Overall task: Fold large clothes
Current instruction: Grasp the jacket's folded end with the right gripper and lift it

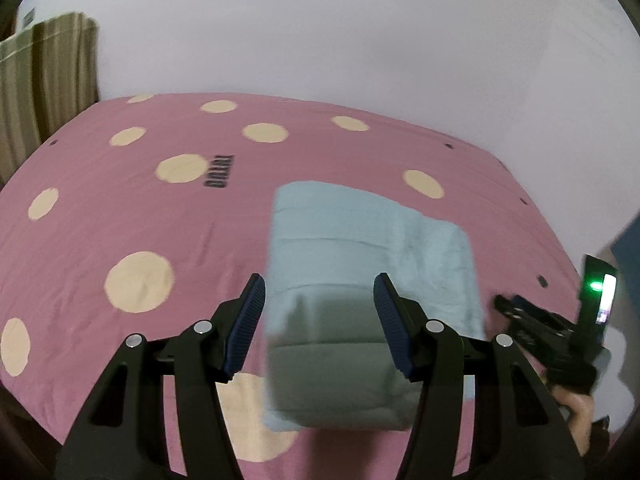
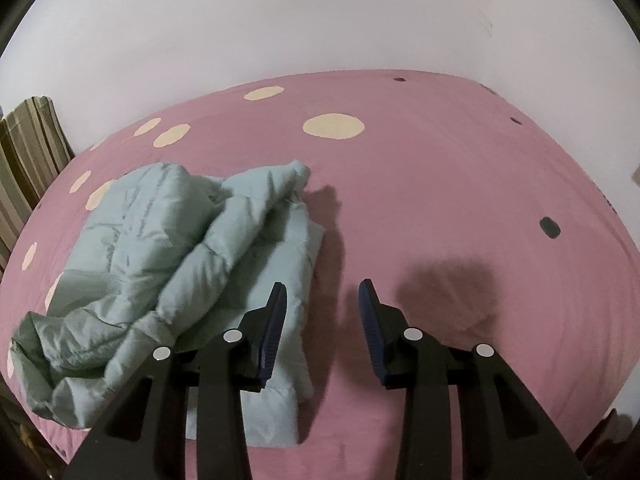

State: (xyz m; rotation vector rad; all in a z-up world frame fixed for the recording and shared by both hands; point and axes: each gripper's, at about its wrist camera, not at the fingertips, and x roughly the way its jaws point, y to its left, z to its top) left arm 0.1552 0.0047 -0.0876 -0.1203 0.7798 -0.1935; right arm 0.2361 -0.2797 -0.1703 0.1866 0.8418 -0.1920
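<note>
A light blue puffy jacket (image 1: 360, 248) lies folded on the pink bedspread (image 1: 100, 220) with cream dots. My left gripper (image 1: 319, 280) hovers over its near end, open, a finger on either side and neither pad pressing on it. In the right wrist view the jacket (image 2: 168, 248) is a rumpled, layered heap at the left. My right gripper (image 2: 322, 284) is open over the jacket's right edge and the bare bedspread (image 2: 440, 180), nothing between its pads. It also shows at the right of the left wrist view as the right gripper (image 1: 508, 304), held by a hand (image 1: 576, 404).
A striped green and brown cloth (image 1: 44, 92) hangs at the bed's left side, also seen as the striped cloth (image 2: 32, 148). A white wall (image 1: 360, 40) runs behind the bed. The bed's far and right edges curve off near the wall.
</note>
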